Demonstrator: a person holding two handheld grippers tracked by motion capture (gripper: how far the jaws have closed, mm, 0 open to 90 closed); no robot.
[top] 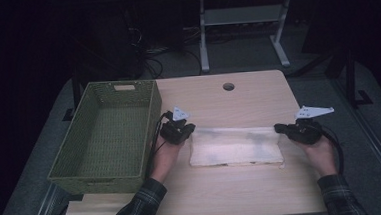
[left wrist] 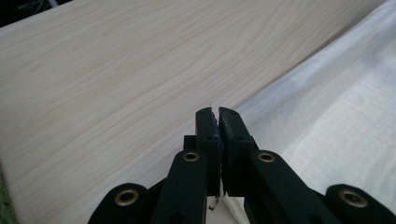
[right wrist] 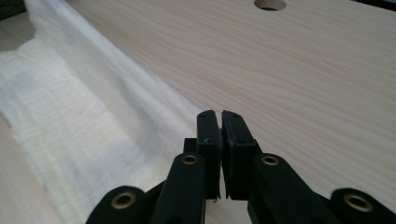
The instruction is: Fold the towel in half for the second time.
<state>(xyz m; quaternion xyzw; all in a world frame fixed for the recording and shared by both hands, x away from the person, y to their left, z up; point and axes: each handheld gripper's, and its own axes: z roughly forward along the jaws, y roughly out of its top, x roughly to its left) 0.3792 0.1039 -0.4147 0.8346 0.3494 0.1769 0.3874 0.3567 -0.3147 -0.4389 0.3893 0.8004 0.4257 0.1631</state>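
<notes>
We hold the white cloth (top: 236,146) by its two far corners, so its far edge stretches taut between our hands, ready to fold or lift evenly. The left gripper (left wrist: 218,113) pinches one corner, its jaws pressed nearly together on the thin fabric; the right gripper (right wrist: 219,115) pinches the other likewise. The cloth lies mid-table (top: 258,93), soft, finely ribbed and rectangular, on smooth pale woodgrain. Beside it sits a woven green basket (top: 151,112), deep and boxy.
</notes>
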